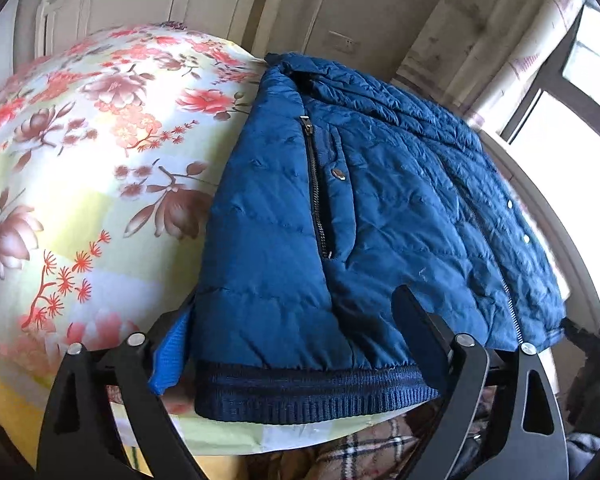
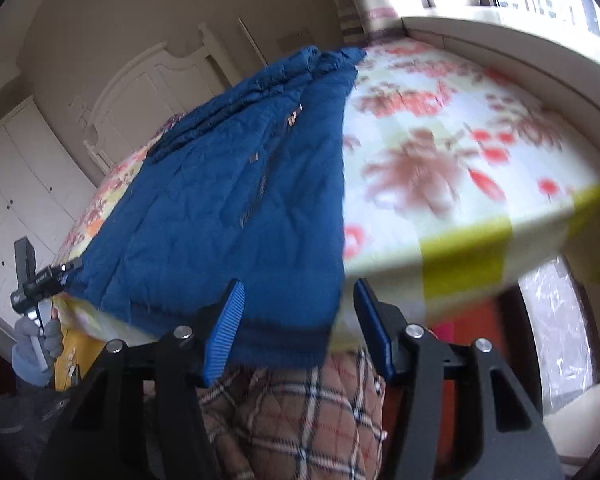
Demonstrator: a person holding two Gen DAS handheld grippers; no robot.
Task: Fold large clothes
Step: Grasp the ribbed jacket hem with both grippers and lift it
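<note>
The left claw (image 1: 296, 316) is spread wide around the knit hem (image 1: 312, 394) of the blue jacket (image 1: 380, 200), one finger on each side, not pinching yet. The right claw (image 2: 300, 320) is half spread at the hem's other corner, also holding nothing. The jacket lies flat on the flowery bed (image 1: 80, 180), hem at the bed's near edge, so it looks easy to grab. There is lots of open bed beside it for folding. A plaid blanket (image 2: 292, 412) sits below.
</note>
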